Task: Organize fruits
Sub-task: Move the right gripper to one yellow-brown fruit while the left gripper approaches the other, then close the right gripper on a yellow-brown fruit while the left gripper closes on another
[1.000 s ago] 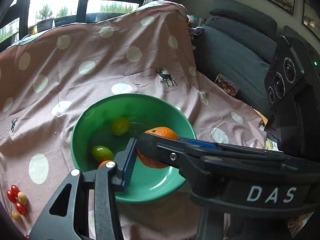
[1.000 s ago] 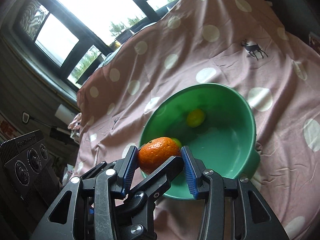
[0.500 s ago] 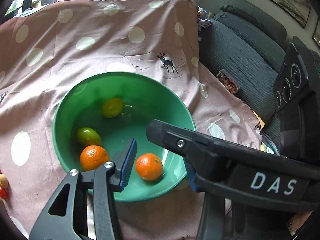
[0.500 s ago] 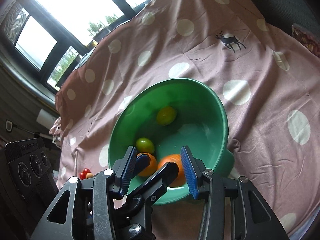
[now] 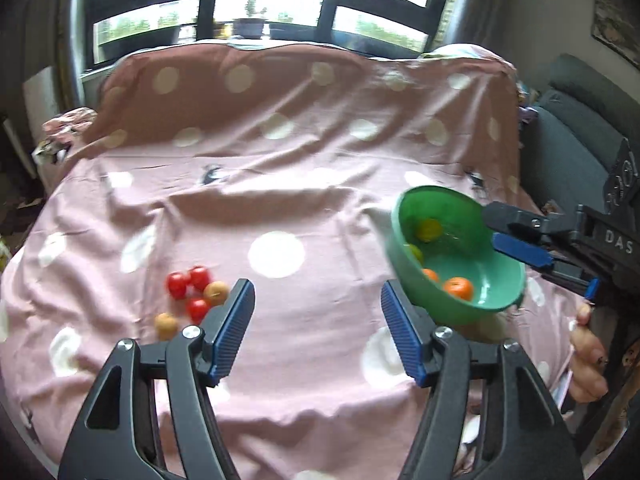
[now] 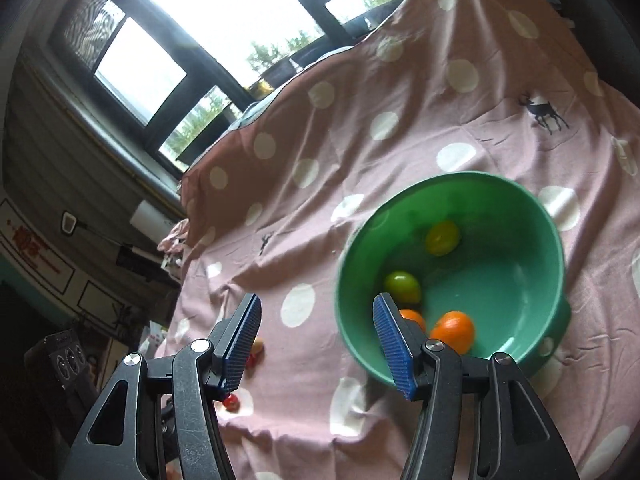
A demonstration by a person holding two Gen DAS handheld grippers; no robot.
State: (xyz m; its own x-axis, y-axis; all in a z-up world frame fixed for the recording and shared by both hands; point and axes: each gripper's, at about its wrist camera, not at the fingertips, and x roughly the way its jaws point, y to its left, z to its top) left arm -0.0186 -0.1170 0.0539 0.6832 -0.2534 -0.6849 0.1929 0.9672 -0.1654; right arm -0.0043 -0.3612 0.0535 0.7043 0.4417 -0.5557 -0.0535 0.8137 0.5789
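On my far left, red and tan small fruits [image 5: 192, 296] cluster on the pink spotted cloth [image 5: 280, 200], and my left tongs [image 5: 318, 330] are spreading open over bare cloth, gripping nothing. Further right sits the green bowl [image 6: 552, 240] with two oranges [image 6: 454, 330] and two greenish fruits [image 6: 442, 237]. My right tongs [image 6: 316, 344] are opening, empty, at its near rim.

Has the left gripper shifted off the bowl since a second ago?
Yes. The left gripper has swung left off the green bowl, jaws opening and empty, toward the small fruits.
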